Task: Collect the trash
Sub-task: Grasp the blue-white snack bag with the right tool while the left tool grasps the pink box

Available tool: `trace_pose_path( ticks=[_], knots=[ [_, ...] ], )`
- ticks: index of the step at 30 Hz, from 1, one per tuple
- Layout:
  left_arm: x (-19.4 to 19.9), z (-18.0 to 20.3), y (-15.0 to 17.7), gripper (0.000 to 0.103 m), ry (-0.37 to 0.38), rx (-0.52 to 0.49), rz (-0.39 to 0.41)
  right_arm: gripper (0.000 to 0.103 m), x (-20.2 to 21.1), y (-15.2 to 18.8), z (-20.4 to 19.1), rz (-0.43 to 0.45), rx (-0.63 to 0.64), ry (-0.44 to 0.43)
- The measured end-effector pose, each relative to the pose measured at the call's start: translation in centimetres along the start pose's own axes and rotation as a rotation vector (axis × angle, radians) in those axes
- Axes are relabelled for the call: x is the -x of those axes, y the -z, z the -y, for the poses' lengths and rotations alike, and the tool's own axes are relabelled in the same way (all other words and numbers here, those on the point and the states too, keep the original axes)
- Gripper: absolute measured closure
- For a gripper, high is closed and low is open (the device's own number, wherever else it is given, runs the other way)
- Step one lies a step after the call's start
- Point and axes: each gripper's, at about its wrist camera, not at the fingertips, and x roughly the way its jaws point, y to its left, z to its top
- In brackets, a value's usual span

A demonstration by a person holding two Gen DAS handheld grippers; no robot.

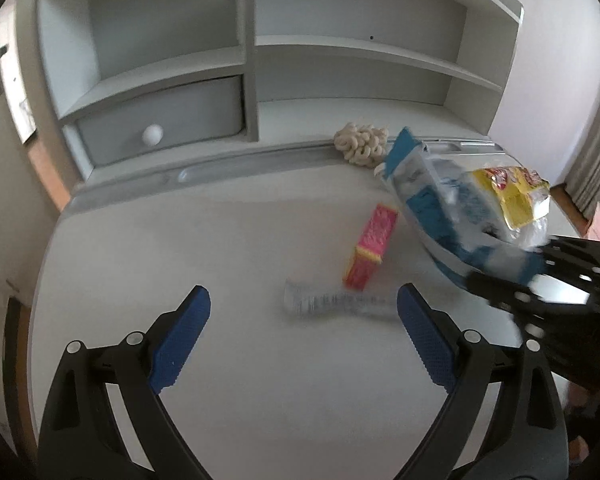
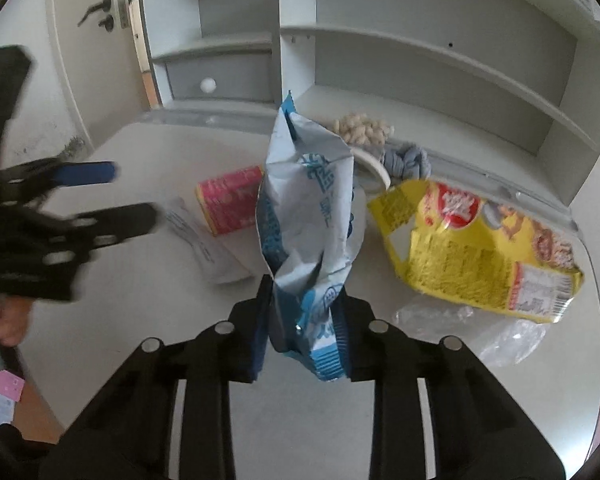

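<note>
My right gripper (image 2: 305, 292) is shut on the lower end of a crumpled blue and white snack bag (image 2: 308, 200), which stands up from between its pads. The same bag (image 1: 432, 200) shows at the right in the left wrist view, with the right gripper (image 1: 516, 264) below it. A yellow snack bag (image 2: 480, 248) lies to the right on the white desk (image 1: 220, 240). My left gripper (image 1: 303, 296) is open and empty above a clear plastic wrapper (image 1: 332, 304). A pink box (image 1: 370, 248) lies just beyond that wrapper.
A beige knotted bundle (image 1: 362, 144) lies at the back of the desk, beside a white ring-shaped dish (image 2: 374, 168) and a grey-blue rope bundle (image 2: 408, 160). Crumpled clear plastic (image 2: 500, 332) lies near the yellow bag. A white shelf unit with a grey drawer (image 1: 160, 120) stands behind.
</note>
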Motion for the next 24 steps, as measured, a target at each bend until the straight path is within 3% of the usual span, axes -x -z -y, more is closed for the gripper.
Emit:
trace_pose_path(
  ticks=[8,13,14,15,17,24],
  knots=[
    [-3.8,2.1,-1.9,0.014,0.049,-0.054,-0.046,0.075,3.9,-0.2,1.1,0.042,-0.037,-0.042],
    [-5.0,3.2,-2.4,0.036,0.04,-0.074,-0.074,0.075,5.5,0.5,2.2,0.053,-0.061,-0.054],
    [-5.1,3.6,-2.5,0.048,0.044,-0.084,-0.078,0.075,5.6,0.5,2.4,0.056,-0.063,-0.053],
    [-5.1,3.8,-2.5,0.067,0.055,-0.089,-0.086,0.075,5.8,0.7,2.5,0.058,-0.066,-0.053],
    [-5.1,4.1,-2.6,0.085,0.066,-0.089,-0.102,0.075,6.7,1.3,3.0,0.066,-0.076,-0.056],
    [-1.4,6.9,-2.9,0.087,0.026,-0.109,-0.044,0.075,10.2,3.8,6.3,0.11,-0.149,-0.032]
  ],
)
